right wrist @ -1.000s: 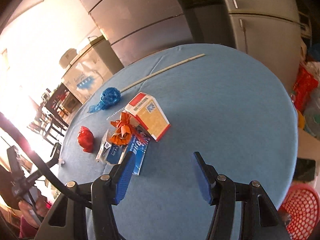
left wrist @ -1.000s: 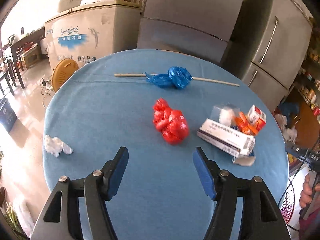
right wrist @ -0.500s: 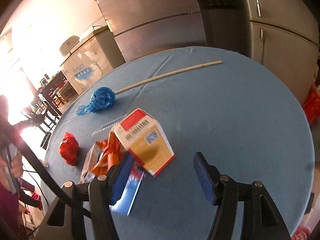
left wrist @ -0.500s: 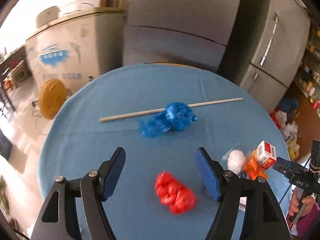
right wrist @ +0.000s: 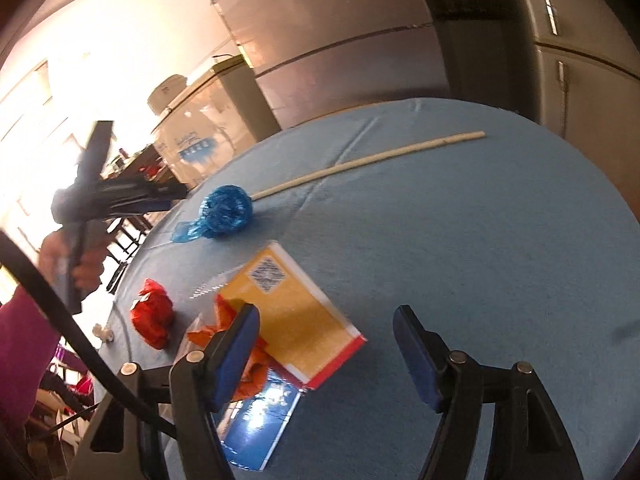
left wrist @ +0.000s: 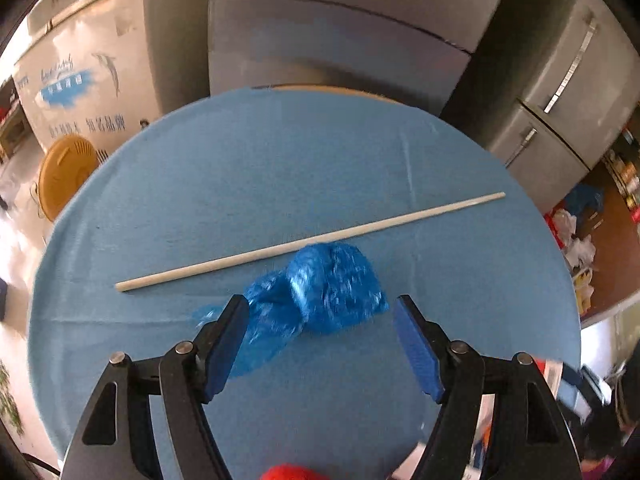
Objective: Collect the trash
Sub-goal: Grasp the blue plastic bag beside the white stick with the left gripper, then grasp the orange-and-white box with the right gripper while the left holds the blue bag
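A crumpled blue plastic bag [left wrist: 332,284] lies on the blue-clothed round table [left wrist: 280,168], just in front of a long pale stick [left wrist: 312,240]. My left gripper [left wrist: 320,308] hovers over the bag, open, with the bag between its fingertips and untouched. A red crumpled bag [left wrist: 288,472] shows at the bottom edge. In the right wrist view my right gripper [right wrist: 326,314] has its jaws opening above a yellow and red box [right wrist: 296,316]; the pads do not press it. An orange wrapper [right wrist: 248,372] and a blue flat pack [right wrist: 256,428] lie under the box. The blue bag [right wrist: 224,212] and red bag [right wrist: 154,316] lie further left.
Grey refrigerators [left wrist: 560,92] and a white chest freezer [left wrist: 88,80] stand behind the table. A round orange object [left wrist: 68,176] sits on the floor at the left. A hand [right wrist: 84,268] with a magenta sleeve holds the left gripper. A small white scrap [right wrist: 102,332] lies at the table edge.
My left gripper has moved forward over the table, from the red bag to the blue bag. My right gripper has closed in on the yellow box and its jaws have widened.
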`<state>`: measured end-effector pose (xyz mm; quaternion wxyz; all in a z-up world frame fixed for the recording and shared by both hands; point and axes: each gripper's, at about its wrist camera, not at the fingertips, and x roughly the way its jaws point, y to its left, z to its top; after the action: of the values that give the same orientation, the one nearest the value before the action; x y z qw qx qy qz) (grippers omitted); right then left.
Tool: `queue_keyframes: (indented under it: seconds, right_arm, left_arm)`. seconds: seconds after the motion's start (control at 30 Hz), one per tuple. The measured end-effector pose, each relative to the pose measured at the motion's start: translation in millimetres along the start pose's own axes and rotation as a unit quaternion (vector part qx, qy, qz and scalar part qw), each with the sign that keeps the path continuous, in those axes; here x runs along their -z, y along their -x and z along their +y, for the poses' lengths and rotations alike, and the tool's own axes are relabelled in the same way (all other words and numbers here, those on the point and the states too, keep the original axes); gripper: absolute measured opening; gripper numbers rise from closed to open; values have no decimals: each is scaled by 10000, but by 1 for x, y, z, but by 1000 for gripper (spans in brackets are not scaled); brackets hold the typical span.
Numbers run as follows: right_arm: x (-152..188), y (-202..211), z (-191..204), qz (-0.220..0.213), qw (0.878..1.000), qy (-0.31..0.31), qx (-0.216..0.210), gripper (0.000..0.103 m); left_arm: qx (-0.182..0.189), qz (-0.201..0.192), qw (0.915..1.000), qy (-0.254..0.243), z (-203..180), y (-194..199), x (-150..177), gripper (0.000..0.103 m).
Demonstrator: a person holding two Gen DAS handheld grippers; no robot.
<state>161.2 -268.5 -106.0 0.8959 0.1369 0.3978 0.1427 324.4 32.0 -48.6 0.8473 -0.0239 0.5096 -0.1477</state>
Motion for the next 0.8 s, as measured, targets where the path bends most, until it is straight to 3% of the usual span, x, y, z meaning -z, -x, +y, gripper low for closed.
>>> queue_keyframes:
  seconds: [0.27,0.3,0.4,0.6,0.73,0.77,0.8]
  right_arm:
    - [-13,10,-3,-80,9978,-376,-531,75]
    - [-16,12,1,-145,9975,-350,-598,78]
    - [-23,14,19,-288,9980,61,-564,83]
    - [-29,-19,56,121,9920,1236,-236,83]
    - [-28,-35,55,313,9904,1339,-145,83]
    - [-28,-38,54,347,9905,1328,-118,78]
    - [-26,-38,53,344,9906,1319,-118,59]
  left_arm:
    - [53,222,9992,326,-3,-34,-11,74]
    - [66,254,9993,274,-6,-37,-10,70]
    - [71,427,9988,240,-11,-46,-10,52]
    - [181,528,9978,345,-12,-49,-6,44]
    - [242,556,9975,363,-10,-44,1,41]
    - [251,565,9974,374,-9,-44,-3,41]
    - [270,571,9972,395,-8,-43,-1,40]
